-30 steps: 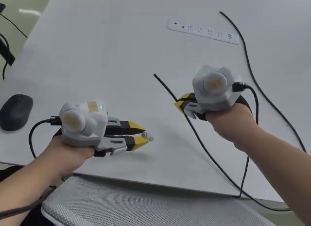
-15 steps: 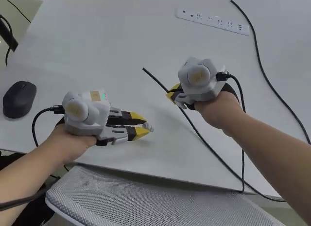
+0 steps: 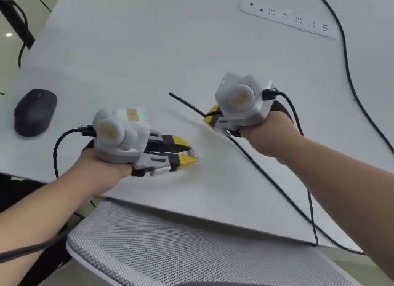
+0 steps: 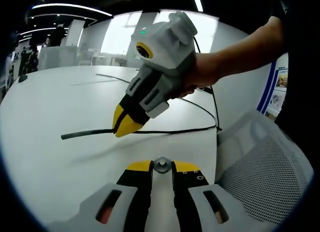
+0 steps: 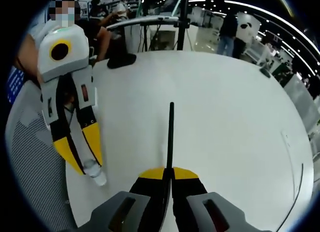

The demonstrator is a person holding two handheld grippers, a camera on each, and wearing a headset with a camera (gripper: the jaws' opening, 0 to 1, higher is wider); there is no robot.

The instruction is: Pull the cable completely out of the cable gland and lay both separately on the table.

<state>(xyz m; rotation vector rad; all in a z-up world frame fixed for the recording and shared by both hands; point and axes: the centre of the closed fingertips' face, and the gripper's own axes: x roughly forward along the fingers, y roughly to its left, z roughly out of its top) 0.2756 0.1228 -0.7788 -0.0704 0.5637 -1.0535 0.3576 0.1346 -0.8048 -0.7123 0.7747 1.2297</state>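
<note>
Near the counter's (image 3: 123, 46) front edge, head view: noted left gripper (image 3: 186, 157) with jaws clamped on the small pale cable gland (image 3: 193, 155), held low over the surface; touching or not, cannot tell. Noted right gripper (image 3: 212, 116) further in, jaws pressed together on the black cable (image 3: 183, 103), short free end pointing toward the far left corner, long tail dropping over the front edge at right. Gland and cable apart, so pulling judged done, laying down not yet.

Left gripper view: gland pinched end-on between own jaw tips. Opposite, right gripper angled nose-down, cable stretched low along the counter. Probably kept low for a gentle release.

Right gripper view: own jaws closed on cable, bare end running straight ahead, nothing threaded on it. Left gripper off to one side, gland at its tips, clear of cable. Likely held aside so as to land separately. Mouse (image 3: 35, 112) near left edge, power strip (image 3: 289, 18) near far edge, both well away.
</note>
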